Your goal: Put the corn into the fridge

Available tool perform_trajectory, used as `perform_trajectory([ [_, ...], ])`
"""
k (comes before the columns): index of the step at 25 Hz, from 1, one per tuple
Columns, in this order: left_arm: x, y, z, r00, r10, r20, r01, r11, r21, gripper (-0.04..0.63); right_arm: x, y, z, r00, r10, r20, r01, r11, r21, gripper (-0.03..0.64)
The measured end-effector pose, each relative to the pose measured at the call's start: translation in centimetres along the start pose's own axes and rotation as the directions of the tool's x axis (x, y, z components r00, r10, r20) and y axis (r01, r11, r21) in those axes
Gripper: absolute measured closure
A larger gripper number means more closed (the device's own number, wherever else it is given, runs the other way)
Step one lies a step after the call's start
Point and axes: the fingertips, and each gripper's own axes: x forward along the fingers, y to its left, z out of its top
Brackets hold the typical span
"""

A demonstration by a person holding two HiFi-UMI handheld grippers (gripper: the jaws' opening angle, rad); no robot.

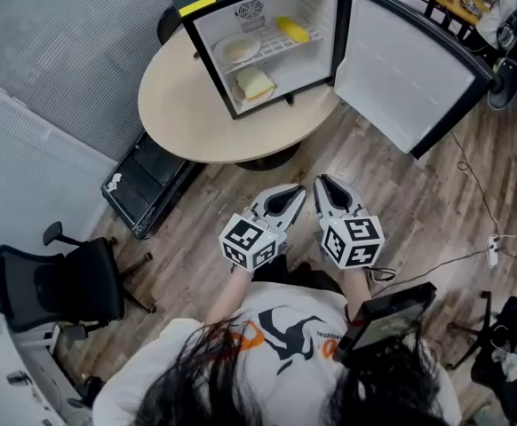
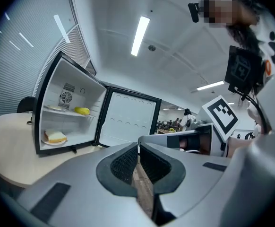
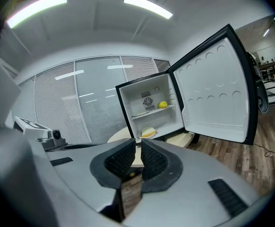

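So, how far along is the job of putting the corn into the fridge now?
Done, it seems: the yellow corn cob lies on the upper shelf of the small black fridge. In hand: nothing; the left gripper and the right gripper are both shut and empty, away from the round beige table. Left: perhaps only closing the fridge's white-lined door, which stands open.

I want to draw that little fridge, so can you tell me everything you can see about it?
The small fridge stands upright on a round beige table. It looks black outside and white inside. Its door is swung wide open. A shelf splits the inside: the yellow corn and a white plate lie on it, and a sandwich on a plate sits below. There is a round vent at the back and a yellow tag on the top corner.
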Motion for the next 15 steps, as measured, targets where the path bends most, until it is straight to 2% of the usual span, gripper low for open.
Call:
perform_trajectory([
  [10,-1.1,-0.9,0.4,0.999,-0.049,0.002,0.049,0.999,0.016,0.583,-0.8,1.0,0.6,0.999,-0.044,0.031,0.044,0.999,0.006,0.574],
  [15,-2.9,-1.3,0.3,0.998,-0.065,0.003,0.065,0.998,0.018,0.583,-1.5,2.2,-0.1,0.997,-0.062,0.04,0.059,0.996,0.066,0.577],
])
